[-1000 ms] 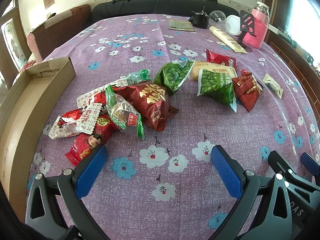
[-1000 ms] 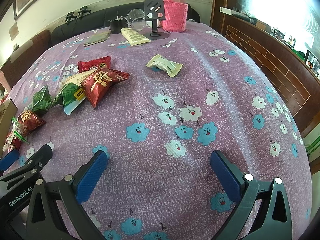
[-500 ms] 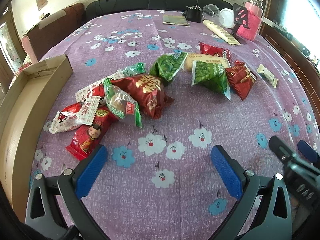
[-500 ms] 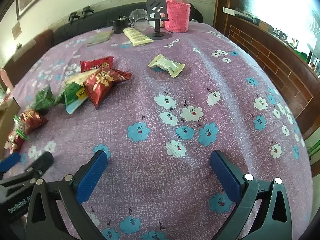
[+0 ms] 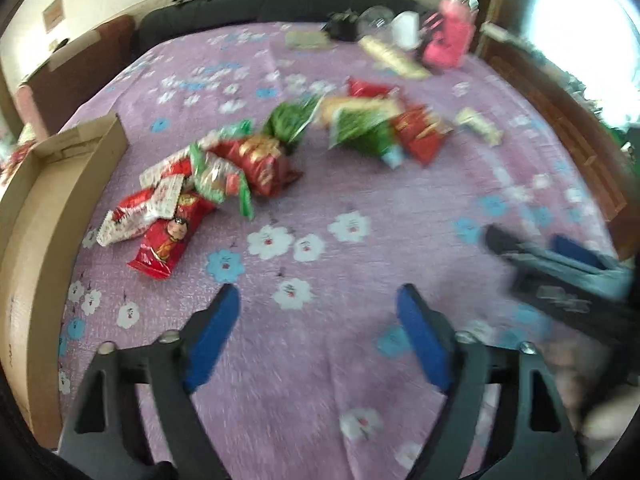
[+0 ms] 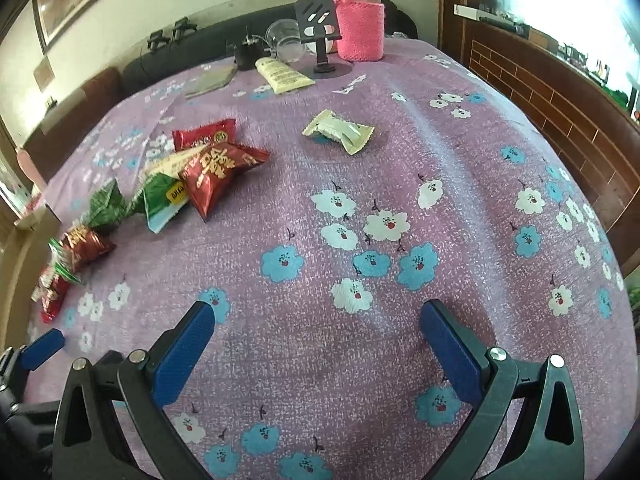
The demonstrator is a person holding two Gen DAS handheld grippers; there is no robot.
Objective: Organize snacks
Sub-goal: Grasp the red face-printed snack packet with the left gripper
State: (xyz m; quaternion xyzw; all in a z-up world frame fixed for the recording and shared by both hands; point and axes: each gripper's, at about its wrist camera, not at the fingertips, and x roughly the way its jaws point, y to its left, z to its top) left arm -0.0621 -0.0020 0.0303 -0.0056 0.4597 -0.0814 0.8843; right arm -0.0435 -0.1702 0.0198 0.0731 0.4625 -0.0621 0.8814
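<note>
Both hand-held grippers hang over bare purple floral tablecloth (image 6: 320, 360) with nothing between their blue pads: the left gripper (image 5: 318, 304) has its jaws closing on empty air, the right gripper (image 6: 316, 320) is spread wide and released. Snack packets (image 5: 256, 164) lie scattered across the cloth beyond the left gripper, red, green and white ones in a loose row. A pale wrapped snack (image 6: 340, 130) sits apart from that row. An open cardboard box (image 5: 44, 208) stands just beside the row's near end. Far beyond the snacks stands a pink-sleeved flask (image 6: 359, 20).
</note>
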